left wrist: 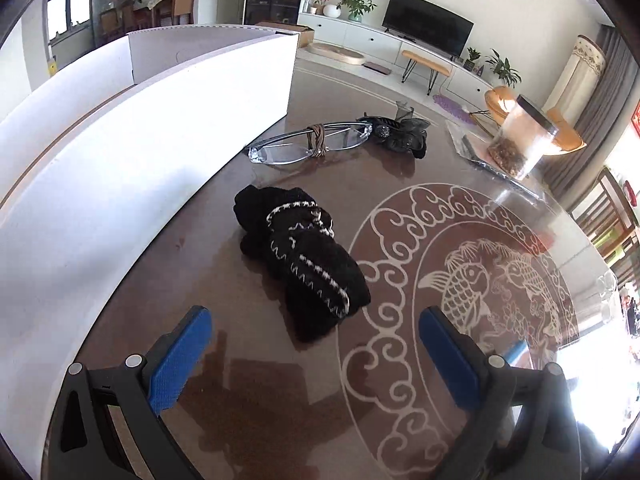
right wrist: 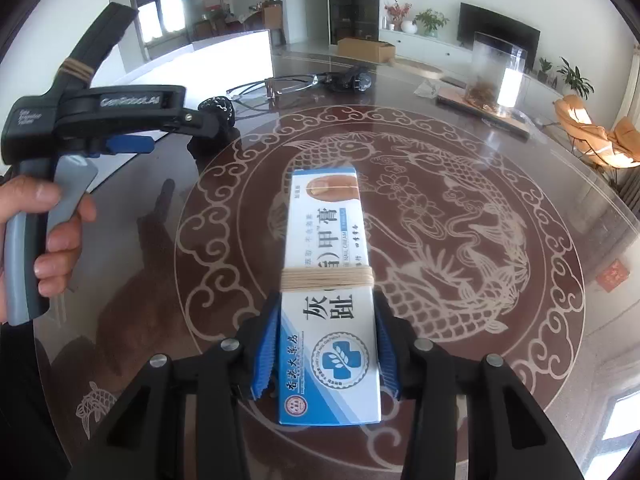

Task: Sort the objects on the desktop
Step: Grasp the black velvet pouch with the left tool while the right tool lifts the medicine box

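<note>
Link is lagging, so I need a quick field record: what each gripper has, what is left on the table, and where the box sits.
left gripper: open, empty, above the table, black knit item just ahead
right gripper: shut on nail cream box, which has a rubber band around it
black knit item: on glass table, beside white box
glasses: on table, beyond the knit item, brown band around the bridge
black hair tie: beside glasses
white box: along the table's left side
clear jar: far right edge
</note>
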`<act>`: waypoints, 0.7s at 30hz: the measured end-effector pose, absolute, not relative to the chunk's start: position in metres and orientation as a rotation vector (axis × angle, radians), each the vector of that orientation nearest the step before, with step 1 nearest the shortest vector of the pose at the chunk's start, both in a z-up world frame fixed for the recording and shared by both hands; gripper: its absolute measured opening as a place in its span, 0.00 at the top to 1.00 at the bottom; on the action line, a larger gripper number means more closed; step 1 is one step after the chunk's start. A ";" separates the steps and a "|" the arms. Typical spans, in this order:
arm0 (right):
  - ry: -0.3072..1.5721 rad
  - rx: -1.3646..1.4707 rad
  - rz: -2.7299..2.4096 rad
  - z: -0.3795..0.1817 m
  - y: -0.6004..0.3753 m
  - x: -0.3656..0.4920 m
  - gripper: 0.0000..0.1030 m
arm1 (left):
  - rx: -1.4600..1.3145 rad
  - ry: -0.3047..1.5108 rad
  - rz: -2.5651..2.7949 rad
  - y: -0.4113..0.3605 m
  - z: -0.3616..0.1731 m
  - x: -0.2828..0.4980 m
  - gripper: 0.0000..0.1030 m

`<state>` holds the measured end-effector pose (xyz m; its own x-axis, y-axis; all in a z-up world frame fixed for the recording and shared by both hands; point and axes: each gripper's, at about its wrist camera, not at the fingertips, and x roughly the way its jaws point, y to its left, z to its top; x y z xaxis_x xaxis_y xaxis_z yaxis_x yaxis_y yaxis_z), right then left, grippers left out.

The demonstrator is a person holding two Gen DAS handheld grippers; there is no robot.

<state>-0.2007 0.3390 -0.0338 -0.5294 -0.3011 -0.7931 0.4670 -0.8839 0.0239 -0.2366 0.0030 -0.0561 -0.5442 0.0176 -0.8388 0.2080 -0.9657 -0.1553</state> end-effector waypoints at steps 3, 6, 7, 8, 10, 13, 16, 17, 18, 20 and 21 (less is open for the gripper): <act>0.288 1.174 -2.424 -0.036 0.336 -0.198 0.57 | 1.504 0.190 -2.565 0.012 -0.069 -0.275 0.00; 0.301 1.172 -2.433 -0.038 0.335 -0.197 0.57 | 1.454 0.050 -2.666 0.015 -0.076 -0.279 0.35; 0.297 1.172 -2.435 -0.038 0.336 -0.197 0.57 | 1.426 0.042 -2.704 0.013 -0.072 -0.275 0.64; 0.288 1.171 -2.439 -0.037 0.337 -0.198 0.57 | 1.438 0.009 -2.713 0.012 -0.070 -0.271 0.66; 0.250 1.177 -2.445 -0.036 0.339 -0.195 0.58 | 1.425 -0.017 -2.770 0.009 -0.062 -0.253 0.66; 0.194 1.170 -2.444 -0.031 0.341 -0.185 0.58 | 1.386 -0.012 -2.854 0.000 -0.045 -0.212 0.66; 0.114 1.189 -2.413 -0.024 0.340 -0.177 0.58 | 1.401 -0.029 -2.891 -0.005 -0.031 -0.178 0.66; 0.106 1.214 -2.402 -0.024 0.339 -0.176 0.58 | 1.437 -0.018 -2.893 -0.008 -0.029 -0.170 0.66; 0.106 1.235 -2.391 -0.024 0.337 -0.174 0.58 | 1.466 -0.015 -2.894 -0.009 -0.030 -0.160 0.66; 0.152 1.293 -2.361 -0.027 0.331 -0.173 0.57 | 1.507 -0.050 -2.891 -0.009 -0.031 -0.144 0.66; 0.183 1.310 -2.358 -0.029 0.329 -0.173 0.57 | 1.514 -0.072 -2.892 -0.006 -0.035 -0.140 0.66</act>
<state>-0.1731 0.3290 -0.0286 -0.4581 -0.3070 -0.8342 0.4324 -0.8969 0.0927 -0.1399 -0.0062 -0.0346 -0.5639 0.0885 -0.8211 -0.1292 -0.9914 -0.0182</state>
